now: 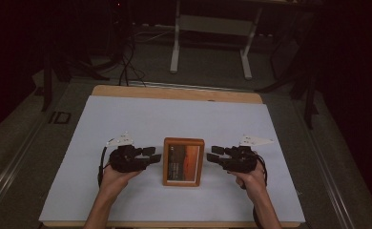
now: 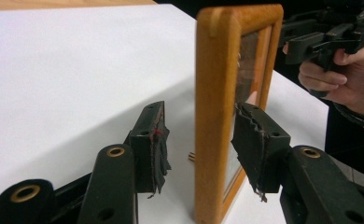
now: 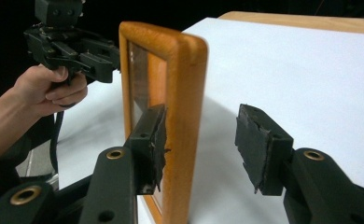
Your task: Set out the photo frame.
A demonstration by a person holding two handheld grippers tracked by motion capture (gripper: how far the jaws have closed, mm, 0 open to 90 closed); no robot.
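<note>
A wooden picture frame point(image 1: 183, 161) lies flat on the white sheet, holding a reddish picture. My left gripper point(image 1: 154, 155) is just off its left side and my right gripper point(image 1: 216, 153) just off its right side, both pointing inward. In the left gripper view the left gripper point(image 2: 203, 140) is open and the frame's edge point(image 2: 215, 93) lines up in the gap between its pads, with space on both sides. The right gripper point(image 3: 203, 140) is open in the same way around the frame's opposite edge point(image 3: 185, 84). Each gripper view also shows the other gripper, the right point(image 2: 329, 35) and the left point(image 3: 73, 44), farther off.
The white sheet point(image 1: 127, 124) covers most of a wooden table point(image 1: 174, 93). Beyond the table's far edge, a white desk frame point(image 1: 175, 47) and cables point(image 1: 124, 67) are on the dark floor. Open sheet lies behind and in front of the frame.
</note>
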